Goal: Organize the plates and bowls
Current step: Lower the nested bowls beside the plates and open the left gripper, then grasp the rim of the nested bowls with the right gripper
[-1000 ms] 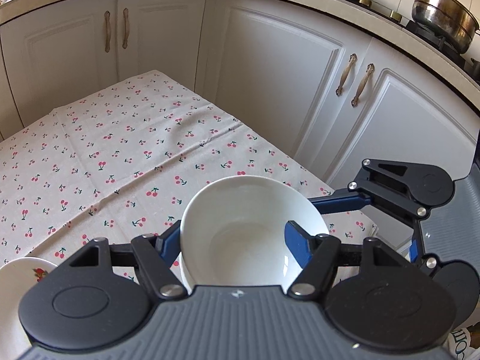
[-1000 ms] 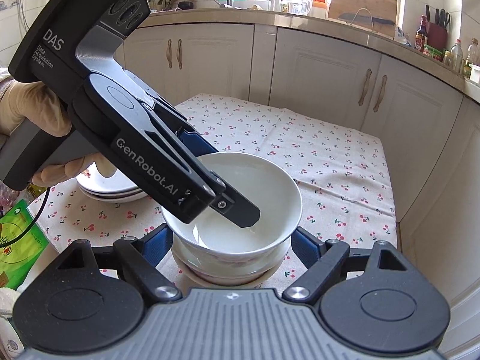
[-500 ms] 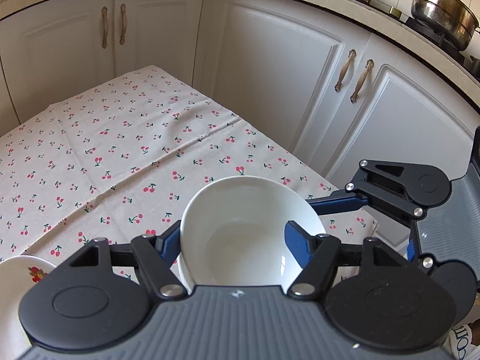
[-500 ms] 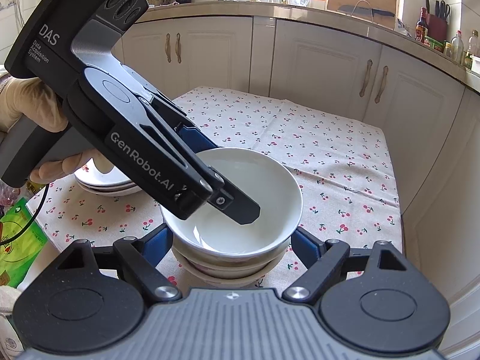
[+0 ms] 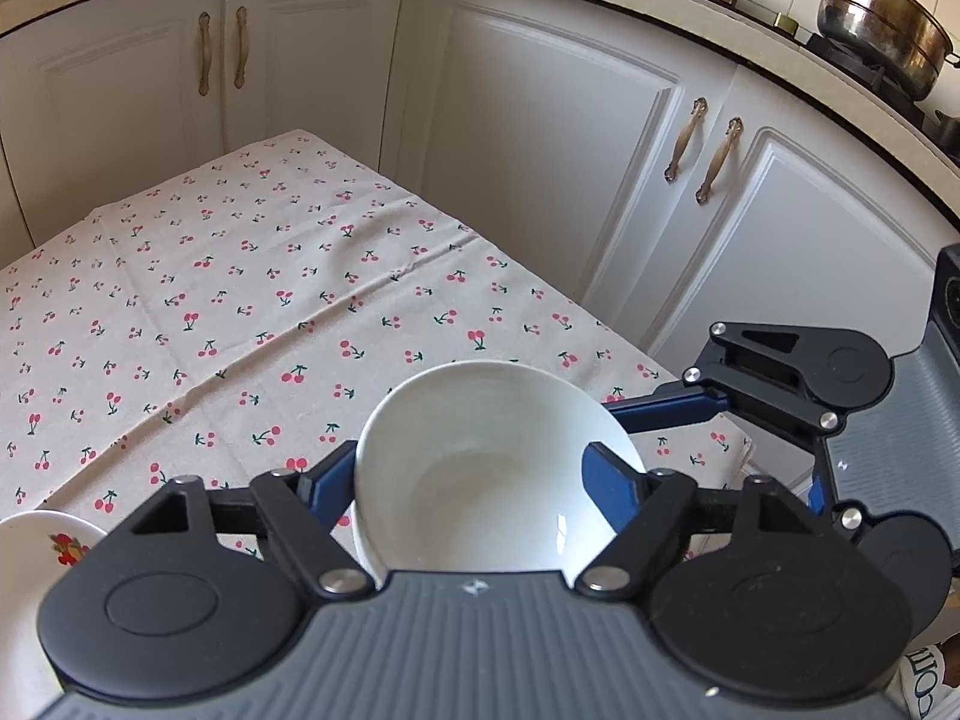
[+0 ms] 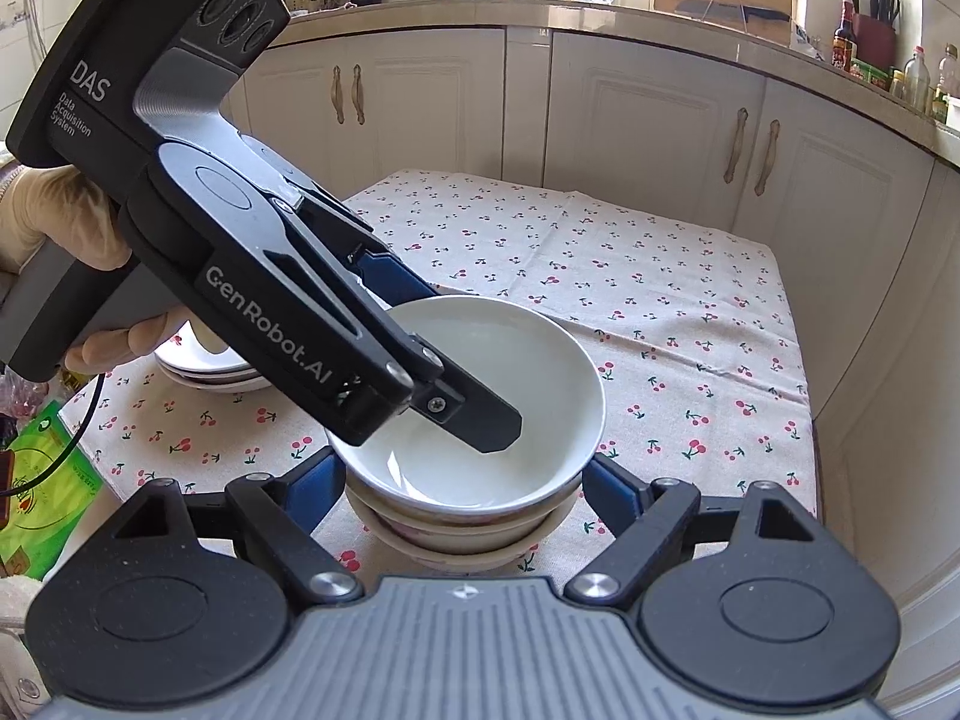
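A plain white bowl (image 6: 528,360) (image 5: 480,480) rests on top of a stack of bowls (image 6: 456,546) near the table's front edge. My left gripper (image 6: 465,360) (image 5: 474,480) reaches down from the left, and its jaws are opening. One finger (image 6: 486,426) is inside the bowl and the other, blue-padded, is outside the far rim. My right gripper (image 6: 465,480) stands open, with its blue pads close on either side of the stack's lower bowls. Its upper finger (image 5: 666,407) shows beside the bowl in the left wrist view.
A stack of plates (image 6: 204,369) sits to the left, behind a gloved hand (image 6: 36,222). A fruit-printed dish (image 5: 36,546) lies by the left gripper. The cherry-print tablecloth (image 6: 600,276) stretches toward white cabinets (image 6: 660,120). A green bag (image 6: 42,480) is off the table's left edge.
The white bowl has sunk from a tilted hold to sit level in the stack. The left gripper's fingers have spread slightly apart. The right gripper has stayed put.
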Demonstrator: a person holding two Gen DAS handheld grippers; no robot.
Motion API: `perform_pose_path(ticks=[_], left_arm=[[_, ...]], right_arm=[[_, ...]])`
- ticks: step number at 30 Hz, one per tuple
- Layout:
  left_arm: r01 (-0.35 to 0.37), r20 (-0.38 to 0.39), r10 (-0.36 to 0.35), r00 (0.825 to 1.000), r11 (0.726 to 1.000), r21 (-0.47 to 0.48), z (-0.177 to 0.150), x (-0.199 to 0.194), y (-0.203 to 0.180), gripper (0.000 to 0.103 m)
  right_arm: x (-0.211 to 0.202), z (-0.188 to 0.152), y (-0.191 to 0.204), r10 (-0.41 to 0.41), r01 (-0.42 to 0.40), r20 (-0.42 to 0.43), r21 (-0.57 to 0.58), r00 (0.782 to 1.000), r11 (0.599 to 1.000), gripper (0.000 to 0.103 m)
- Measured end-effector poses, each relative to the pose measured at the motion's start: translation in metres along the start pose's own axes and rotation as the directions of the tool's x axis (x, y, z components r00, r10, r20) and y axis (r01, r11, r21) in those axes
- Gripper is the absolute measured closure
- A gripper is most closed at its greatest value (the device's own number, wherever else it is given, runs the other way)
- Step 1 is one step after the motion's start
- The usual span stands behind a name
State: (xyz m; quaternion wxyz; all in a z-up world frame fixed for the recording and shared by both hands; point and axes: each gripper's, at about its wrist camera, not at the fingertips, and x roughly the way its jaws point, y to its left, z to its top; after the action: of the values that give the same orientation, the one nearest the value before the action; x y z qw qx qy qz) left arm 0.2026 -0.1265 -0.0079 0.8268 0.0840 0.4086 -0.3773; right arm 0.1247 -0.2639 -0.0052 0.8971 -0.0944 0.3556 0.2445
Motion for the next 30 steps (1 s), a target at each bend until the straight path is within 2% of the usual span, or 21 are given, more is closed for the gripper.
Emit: perform_pose_path(ticks=[4, 11, 13, 21, 24, 30], left_arm=[[-0.002, 0.018, 0.001, 1.000, 1.000, 0.014, 0.000, -0.005, -0.002, 0.018], [-0.023, 0.072, 0.022, 0.997, 0.999, 0.023, -0.001, -0.027, -0.001, 0.018], [-0.035, 0.098, 0.031, 0.995, 0.999, 0.035, -0.006, -0.036, -0.002, 0.014], [-0.070, 0.176, 0.046, 0.983, 0.989, 0.130, -0.042, -0.064, -0.014, 0.008], [-0.059, 0.156, 0.035, 0.987, 0.986, 0.154, -0.057, -0.062, -0.016, 0.008], [-0.048, 0.055, 0.039, 0.998, 0.984, 0.171, -0.072, -0.036, -0.010, 0.008]], right_arm=[[-0.005, -0.001, 0.002, 0.028, -0.027, 0.024, -0.010, 0.999, 1.000, 0.003], [-0.017, -0.001, 0.007, 0.023, -0.020, 0.059, -0.050, 0.998, 0.999, 0.000], [-0.020, -0.003, 0.007, 0.019, -0.016, 0.065, -0.050, 0.998, 0.999, 0.000], [-0.024, -0.011, 0.008, 0.005, -0.001, 0.049, -0.090, 0.999, 0.996, 0.000], [-0.020, -0.016, 0.003, 0.003, -0.001, 0.023, -0.097, 1.000, 0.995, 0.000], [-0.004, -0.024, -0.005, -0.004, -0.001, -0.038, -0.124, 0.999, 0.992, 0.000]])
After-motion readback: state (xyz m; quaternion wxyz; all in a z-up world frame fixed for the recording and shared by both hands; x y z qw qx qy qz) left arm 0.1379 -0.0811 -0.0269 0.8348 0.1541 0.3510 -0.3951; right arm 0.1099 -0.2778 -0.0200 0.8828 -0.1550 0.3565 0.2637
